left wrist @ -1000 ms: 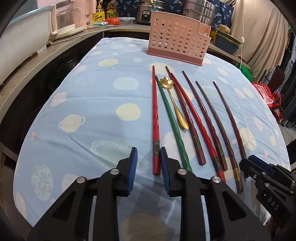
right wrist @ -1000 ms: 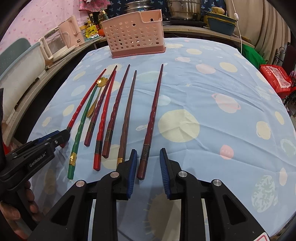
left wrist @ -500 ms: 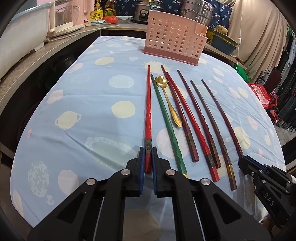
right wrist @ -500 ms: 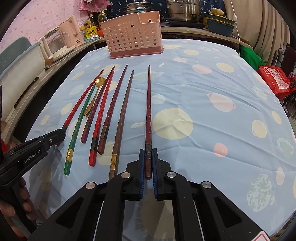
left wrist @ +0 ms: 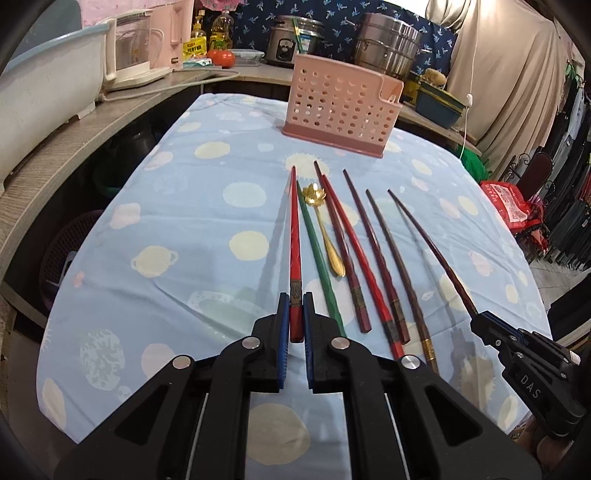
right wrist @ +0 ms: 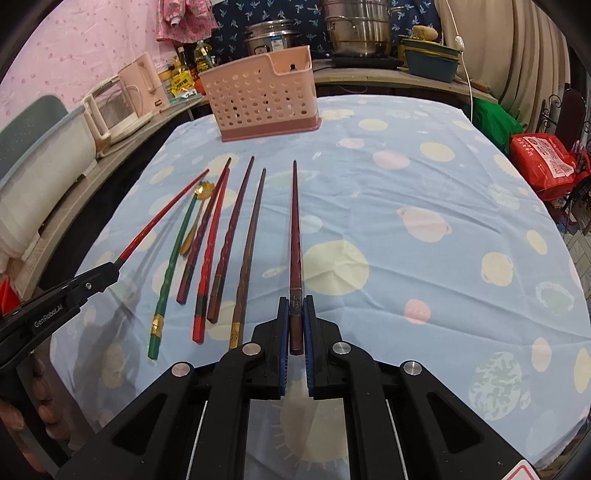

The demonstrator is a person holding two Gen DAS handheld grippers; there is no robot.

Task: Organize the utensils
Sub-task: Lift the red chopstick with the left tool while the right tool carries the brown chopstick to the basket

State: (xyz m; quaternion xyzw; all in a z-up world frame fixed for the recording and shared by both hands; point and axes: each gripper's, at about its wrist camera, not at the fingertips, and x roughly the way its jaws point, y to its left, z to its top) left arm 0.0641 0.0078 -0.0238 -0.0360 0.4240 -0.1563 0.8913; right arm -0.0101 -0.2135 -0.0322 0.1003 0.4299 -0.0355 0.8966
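Observation:
My left gripper (left wrist: pixel 296 301) is shut on the thick end of a red chopstick (left wrist: pixel 294 229), lifted off the cloth with its tip toward the pink holder (left wrist: pixel 341 112). My right gripper (right wrist: pixel 296 305) is shut on a dark maroon chopstick (right wrist: pixel 295 229), also raised. In the left wrist view the right gripper (left wrist: pixel 480 319) shows at the right edge with the maroon chopstick (left wrist: pixel 428 243) in it. On the cloth lie a green chopstick (left wrist: pixel 317 254), a gold spoon (left wrist: pixel 325 225) and several red and brown chopsticks (left wrist: pixel 364 254).
The pink perforated holder (right wrist: pixel 260 99) stands at the far end of the blue spotted tablecloth (right wrist: pixel 424 229). A counter with a kettle (right wrist: pixel 118 107), bottles and steel pots (right wrist: pixel 356 26) runs behind. A red bag (right wrist: pixel 543 162) sits at the right. A hand (right wrist: pixel 22 402) holds the left gripper.
Both grippers went from open around a chopstick end to shut on it. Both chopsticks have since lifted off the cloth.

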